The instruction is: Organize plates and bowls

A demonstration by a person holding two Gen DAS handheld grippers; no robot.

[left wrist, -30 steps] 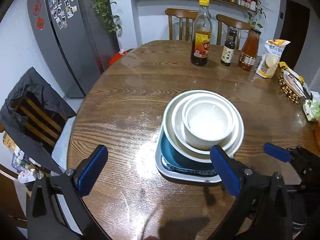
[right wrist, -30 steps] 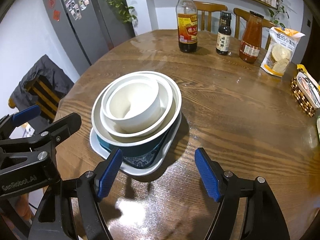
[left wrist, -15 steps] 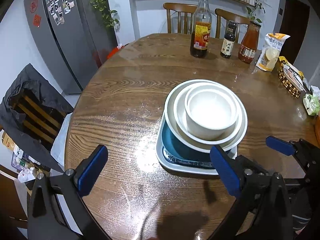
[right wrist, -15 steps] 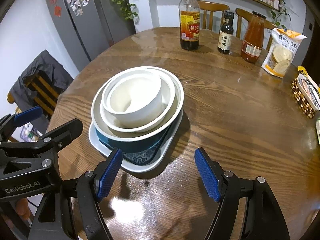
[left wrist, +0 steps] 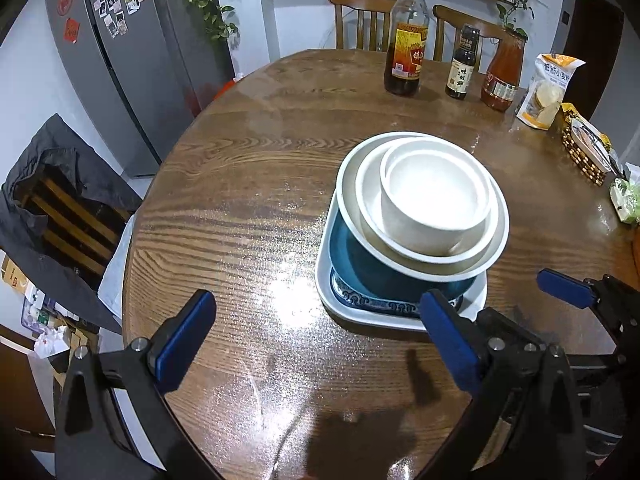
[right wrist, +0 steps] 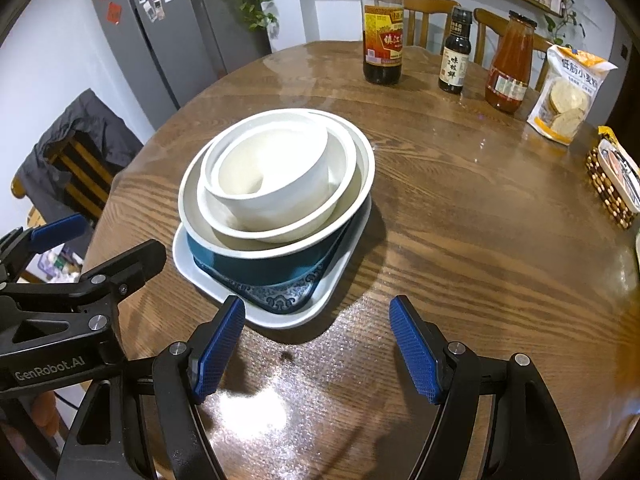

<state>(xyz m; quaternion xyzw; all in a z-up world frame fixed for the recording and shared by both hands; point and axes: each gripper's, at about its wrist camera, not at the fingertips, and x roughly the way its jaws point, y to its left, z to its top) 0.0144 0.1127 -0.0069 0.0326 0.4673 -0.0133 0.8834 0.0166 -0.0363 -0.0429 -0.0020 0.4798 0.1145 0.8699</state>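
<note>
A stack of dishes stands on the round wooden table (left wrist: 240,208): a small white bowl (left wrist: 434,200) nested in a wider white bowl (left wrist: 370,216), inside a big bowl with a teal outside (left wrist: 384,276), all on a blue patterned plate (left wrist: 360,300) over a white square plate (left wrist: 324,280). The same stack shows in the right wrist view: small bowl (right wrist: 272,176), teal bowl (right wrist: 260,268), white plate (right wrist: 280,320). My left gripper (left wrist: 316,340) hangs open, near and left of the stack. My right gripper (right wrist: 318,344) is open, just in front of the white plate, holding nothing.
Three bottles (left wrist: 406,40) (left wrist: 460,68) (left wrist: 502,76), a snack bag (left wrist: 546,92) and a woven basket (left wrist: 584,148) line the table's far and right edge. A chair draped with a dark jacket (left wrist: 44,200) stands left; a grey fridge (left wrist: 128,60) behind it.
Both views have shifted slightly, the stack sitting a little further away and higher in each picture. The dishes themselves have not moved, and both grippers stay open.
</note>
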